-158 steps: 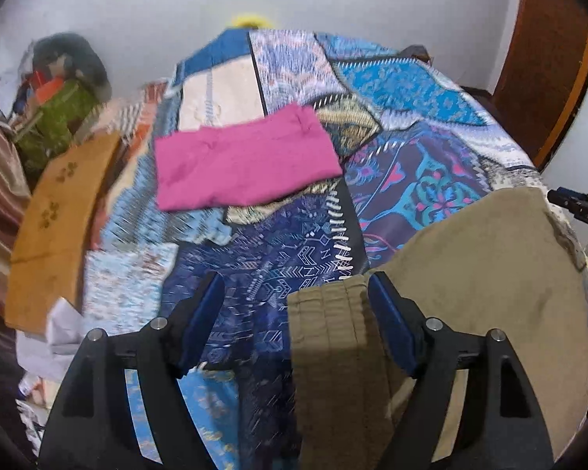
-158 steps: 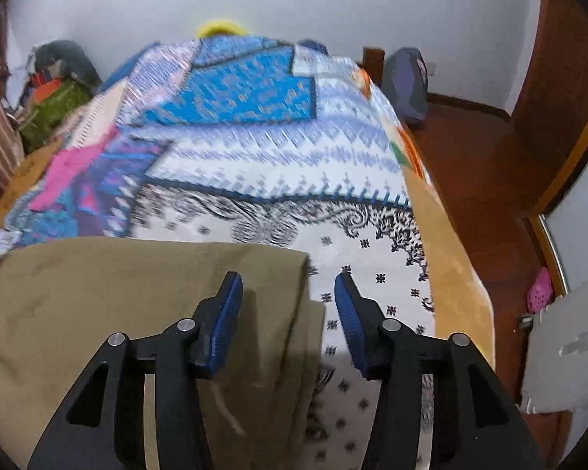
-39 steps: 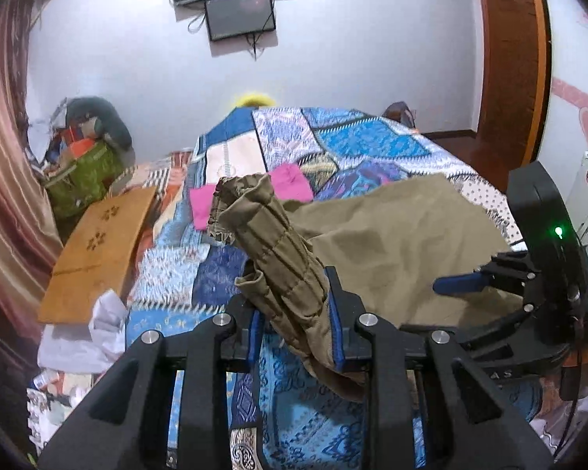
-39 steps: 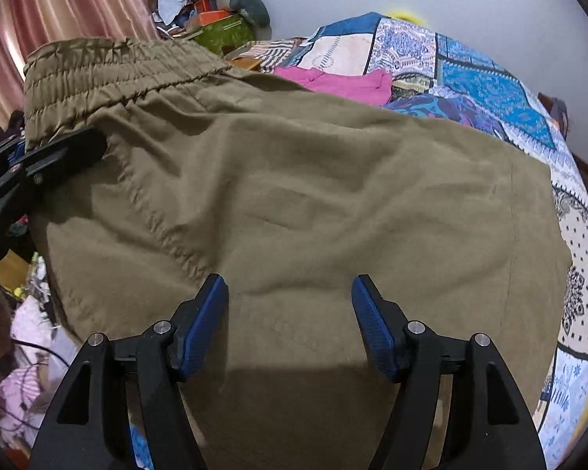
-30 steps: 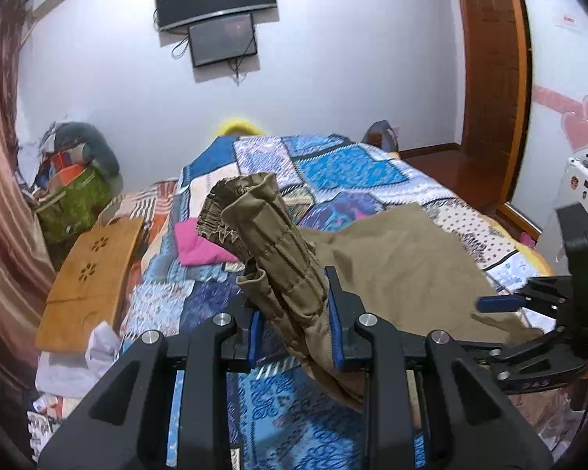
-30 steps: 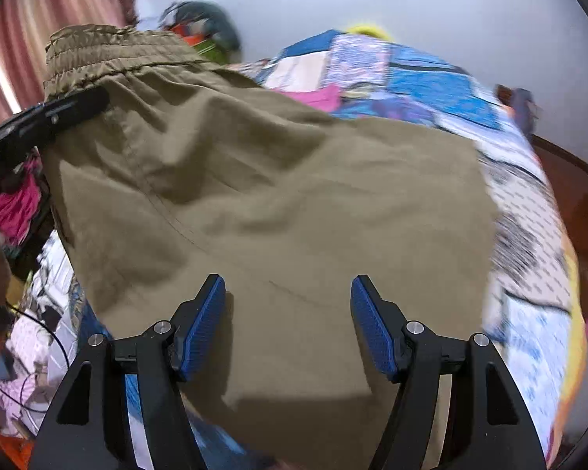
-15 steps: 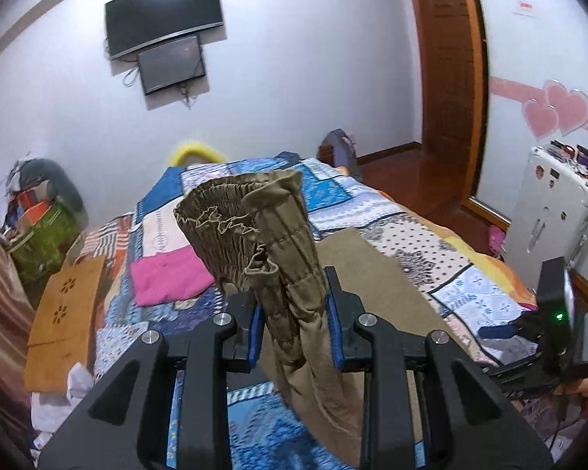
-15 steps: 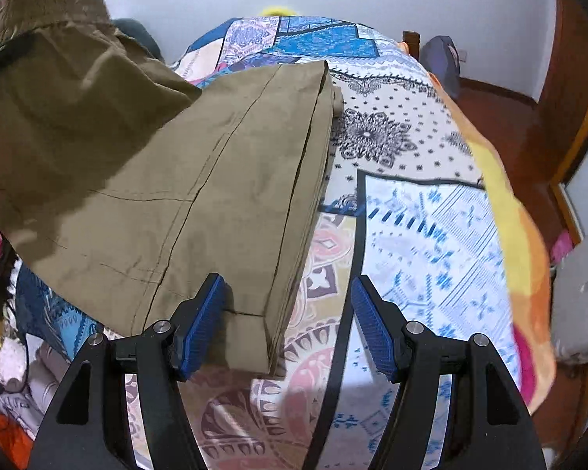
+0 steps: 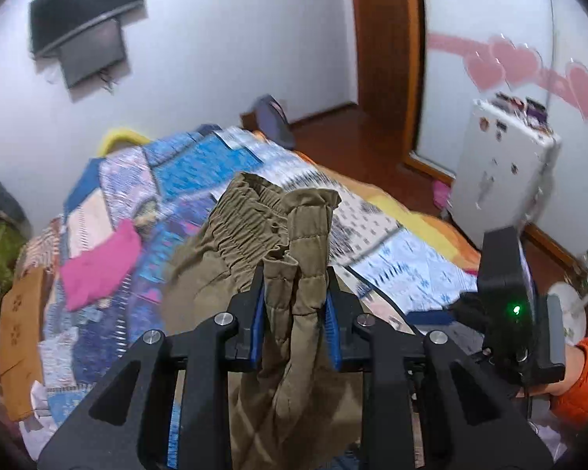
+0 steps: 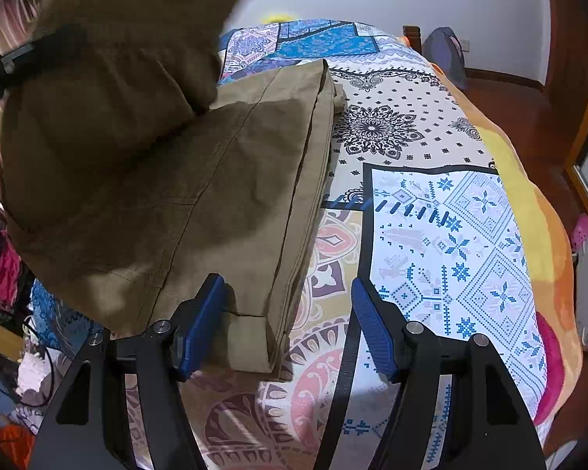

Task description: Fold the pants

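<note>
Olive pants (image 10: 223, 180) lie with their legs flat on the patchwork bed (image 10: 450, 235). My left gripper (image 9: 294, 297) is shut on the bunched elastic waistband (image 9: 270, 219) and holds it up above the bed. In the right wrist view that raised waist end (image 10: 109, 90) hangs over the legs at the upper left, and one of the left gripper's fingers (image 10: 15, 58) shows dark against it. My right gripper (image 10: 288, 290) stands open just above the leg hems (image 10: 254, 348). Its left finger is over the cloth and its right finger over bare quilt.
A pink garment (image 9: 98, 270) lies on the far left of the bed beside a wooden board (image 9: 19, 337). A white cabinet (image 9: 501, 172) stands right of the bed, a backpack (image 10: 447, 58) at its far corner. An orange sleeve (image 9: 580, 376) shows lower right.
The left gripper has carried the waistband to the right across the bed, over the legs, and has rolled. The right gripper has swung from the raised cloth down to the hems and now holds still.
</note>
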